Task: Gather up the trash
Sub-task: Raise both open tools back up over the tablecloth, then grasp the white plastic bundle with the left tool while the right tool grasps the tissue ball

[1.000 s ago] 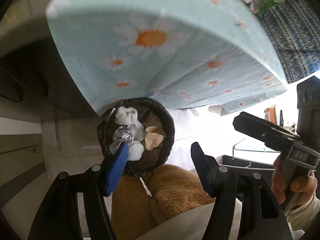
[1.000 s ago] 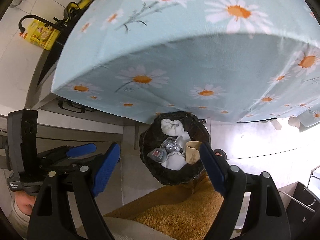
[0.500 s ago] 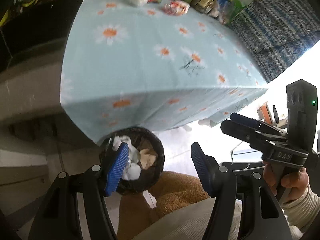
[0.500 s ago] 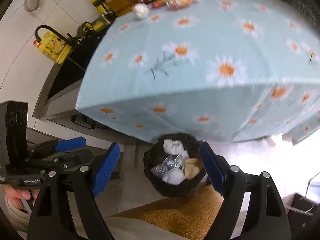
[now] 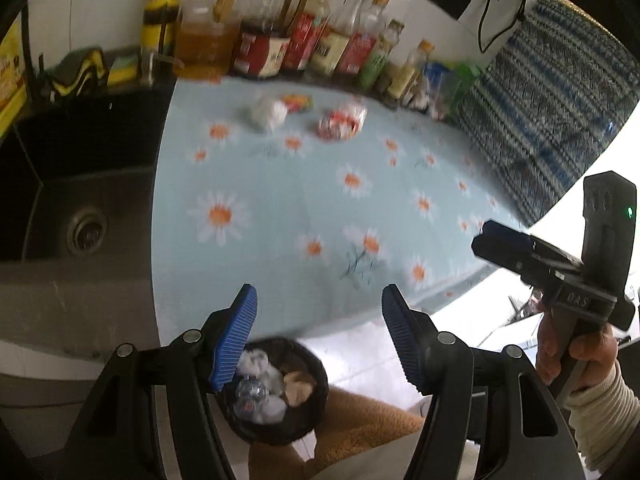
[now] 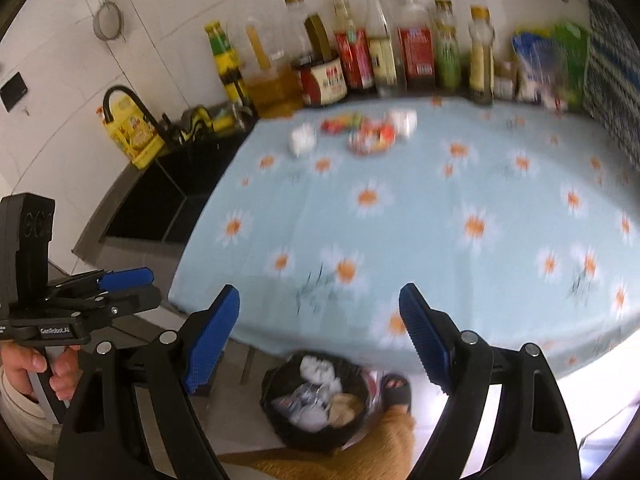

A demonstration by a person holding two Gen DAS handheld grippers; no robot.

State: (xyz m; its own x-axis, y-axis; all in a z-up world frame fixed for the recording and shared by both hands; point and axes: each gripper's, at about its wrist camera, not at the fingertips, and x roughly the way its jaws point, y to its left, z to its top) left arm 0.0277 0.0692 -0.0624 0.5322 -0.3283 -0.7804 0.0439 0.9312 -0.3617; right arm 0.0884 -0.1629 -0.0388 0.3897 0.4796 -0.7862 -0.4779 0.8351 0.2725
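Blue-padded, both the left gripper (image 5: 318, 336) and right gripper (image 6: 320, 336) hover spread and empty above the trash bin (image 5: 316, 364).

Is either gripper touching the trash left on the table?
Apart. Both wrist views show the open left gripper and right gripper far short of the wrappers.

Bin (image 6: 316, 400) on floor below table (image 6: 420, 232) edge; wrappers (image 6: 370, 136) at far side, bottles (image 6: 384, 52) behind; sink (image 5: 80, 184) left

left tool (image 5: 318, 334) jaws apart, right tool (image 6: 320, 336) jaws apart, both empty
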